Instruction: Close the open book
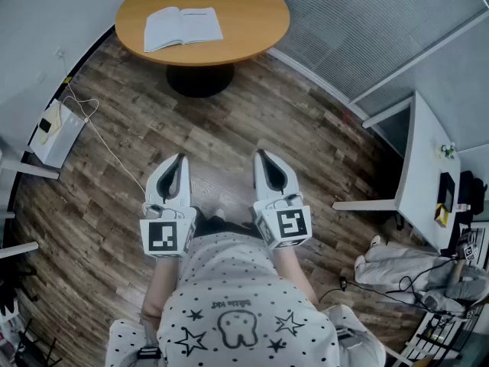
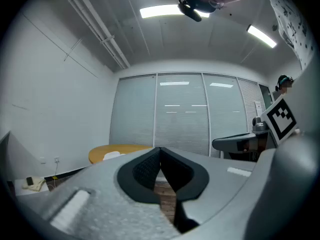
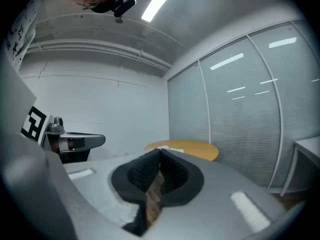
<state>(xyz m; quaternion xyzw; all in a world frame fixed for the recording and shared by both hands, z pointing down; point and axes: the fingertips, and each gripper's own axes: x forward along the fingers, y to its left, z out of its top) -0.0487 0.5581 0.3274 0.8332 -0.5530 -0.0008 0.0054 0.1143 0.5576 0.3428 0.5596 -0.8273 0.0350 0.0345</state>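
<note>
One open book (image 1: 182, 27), one round table (image 1: 252, 21), two grippers: the left gripper (image 1: 179, 159) and the right gripper (image 1: 260, 154) (each carries one marker cube (image 1: 168, 237), so two cubes), one white desk (image 1: 422, 167), one white box (image 1: 61, 132)

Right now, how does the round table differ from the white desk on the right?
The round table has a brown wooden top; the white desk is rectangular. The round table stands on one dark pedestal, the white desk on thin legs. Both stand on the wood floor.
</note>
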